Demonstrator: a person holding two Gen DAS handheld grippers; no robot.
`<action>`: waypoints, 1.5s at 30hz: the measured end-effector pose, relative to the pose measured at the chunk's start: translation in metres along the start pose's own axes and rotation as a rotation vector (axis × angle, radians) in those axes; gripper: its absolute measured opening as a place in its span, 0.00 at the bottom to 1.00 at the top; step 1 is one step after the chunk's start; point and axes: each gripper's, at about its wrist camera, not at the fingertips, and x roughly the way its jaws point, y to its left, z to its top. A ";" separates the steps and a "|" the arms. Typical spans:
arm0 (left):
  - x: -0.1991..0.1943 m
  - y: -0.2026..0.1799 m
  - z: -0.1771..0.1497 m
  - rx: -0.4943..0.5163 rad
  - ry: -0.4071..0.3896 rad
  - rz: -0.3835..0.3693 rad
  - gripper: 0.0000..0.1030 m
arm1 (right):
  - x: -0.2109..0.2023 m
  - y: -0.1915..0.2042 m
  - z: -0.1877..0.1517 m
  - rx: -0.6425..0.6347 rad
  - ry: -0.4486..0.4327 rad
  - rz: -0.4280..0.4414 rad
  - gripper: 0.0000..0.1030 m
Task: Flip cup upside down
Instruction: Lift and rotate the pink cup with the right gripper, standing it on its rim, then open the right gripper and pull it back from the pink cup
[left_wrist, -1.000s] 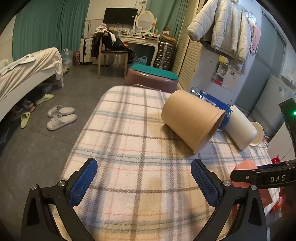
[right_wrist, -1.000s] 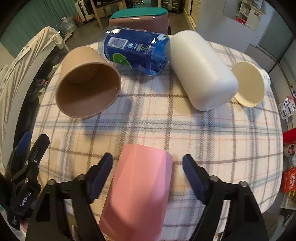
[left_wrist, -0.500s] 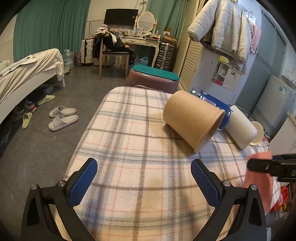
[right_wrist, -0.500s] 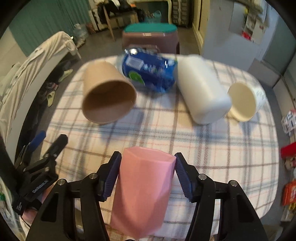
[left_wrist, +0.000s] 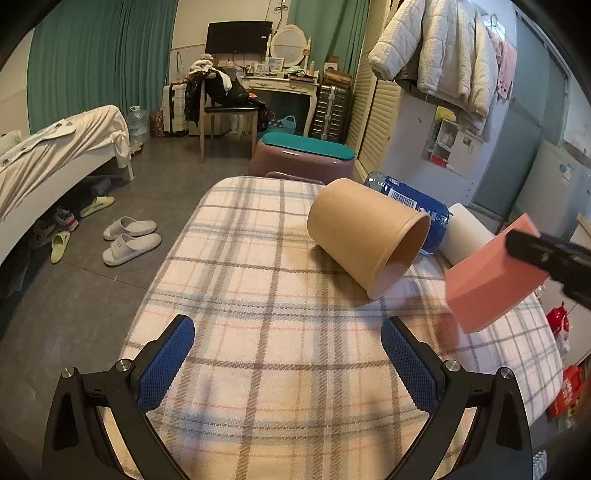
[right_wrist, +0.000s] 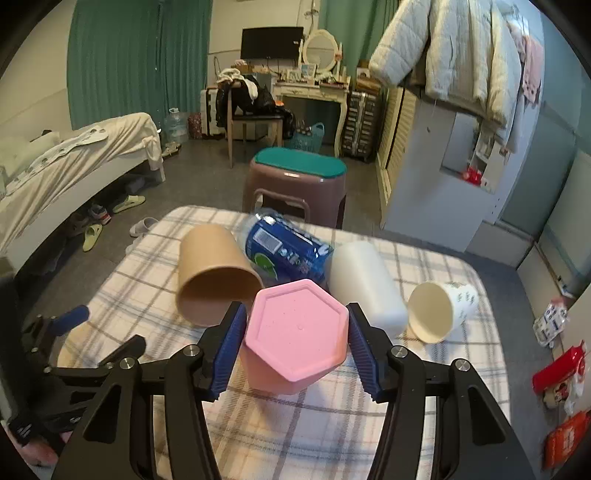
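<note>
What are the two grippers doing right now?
Left gripper: open, holding nothing.
Right gripper: shut on the pink hexagonal cup, lifted off the table.

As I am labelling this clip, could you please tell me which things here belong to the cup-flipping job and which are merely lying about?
In the job:
- pink hexagonal cup, lifted and tilted
- right gripper, shut on it

Lying about:
- brown paper cup, on its side
- blue-labelled bottle
- white container
- cream paper cup
- left gripper, open, holding nothing
</note>
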 end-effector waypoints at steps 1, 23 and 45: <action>0.000 -0.001 0.000 0.001 0.000 0.002 1.00 | 0.004 -0.001 -0.003 0.006 0.007 0.007 0.53; 0.009 -0.010 -0.001 0.010 0.023 0.016 1.00 | 0.031 0.009 -0.005 -0.040 0.081 -0.005 0.53; -0.041 -0.025 0.018 0.056 -0.064 0.053 1.00 | -0.029 -0.020 0.009 0.074 -0.059 0.112 0.62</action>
